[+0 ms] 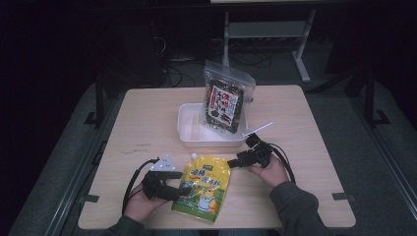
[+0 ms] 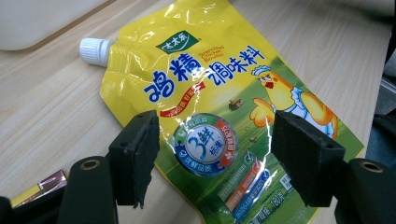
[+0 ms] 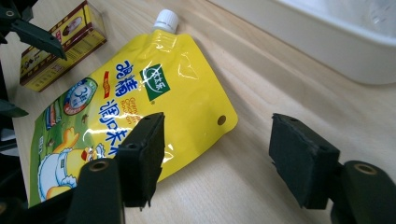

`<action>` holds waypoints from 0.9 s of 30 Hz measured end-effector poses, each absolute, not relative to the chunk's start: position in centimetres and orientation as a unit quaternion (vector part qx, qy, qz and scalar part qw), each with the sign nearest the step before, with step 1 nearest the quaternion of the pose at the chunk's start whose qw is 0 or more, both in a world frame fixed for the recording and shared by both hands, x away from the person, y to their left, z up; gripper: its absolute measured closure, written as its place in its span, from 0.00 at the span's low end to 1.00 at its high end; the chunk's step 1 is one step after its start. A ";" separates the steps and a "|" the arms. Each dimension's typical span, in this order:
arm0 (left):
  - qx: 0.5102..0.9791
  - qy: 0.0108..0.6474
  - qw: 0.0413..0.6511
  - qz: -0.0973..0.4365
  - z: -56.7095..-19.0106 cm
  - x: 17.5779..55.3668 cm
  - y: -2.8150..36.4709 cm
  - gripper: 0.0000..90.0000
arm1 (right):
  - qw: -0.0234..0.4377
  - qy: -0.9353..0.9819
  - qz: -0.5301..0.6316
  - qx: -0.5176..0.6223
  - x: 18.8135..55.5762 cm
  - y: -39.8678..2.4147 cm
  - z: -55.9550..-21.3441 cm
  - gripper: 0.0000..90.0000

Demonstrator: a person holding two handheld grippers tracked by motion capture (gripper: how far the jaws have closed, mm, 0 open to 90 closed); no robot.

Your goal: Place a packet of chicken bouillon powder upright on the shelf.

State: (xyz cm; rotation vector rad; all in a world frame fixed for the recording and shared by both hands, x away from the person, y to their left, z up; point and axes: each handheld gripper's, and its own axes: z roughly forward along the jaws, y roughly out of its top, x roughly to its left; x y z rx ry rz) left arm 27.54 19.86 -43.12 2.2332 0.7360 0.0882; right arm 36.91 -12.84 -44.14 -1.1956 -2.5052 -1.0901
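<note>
The yellow spouted seasoning pouch (image 1: pixel 202 188) lies flat at the near edge of the bench (image 1: pixel 147 118), long axis running away from the person, white cap (image 1: pixel 194 156) at the far end. The left tool (image 1: pixel 183 189), jaws wide and empty, hovers at its left edge, nearer. The right tool (image 1: pixel 233 162), also wide, points at its upper right corner.

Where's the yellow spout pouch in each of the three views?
High view: yellow pouch lies at bottom centre, between both grippers.
Left gripper view: centre, behind the open jaws.
Right gripper view: left half.
Shared landmark: its white cap.
</note>
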 end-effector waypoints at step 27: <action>0.869 0.304 0.389 0.034 -43.2 28.0 20.3 0.29 | 0.175 -0.815 -0.387 -0.394 38.1 -12.7 -45.2 0.99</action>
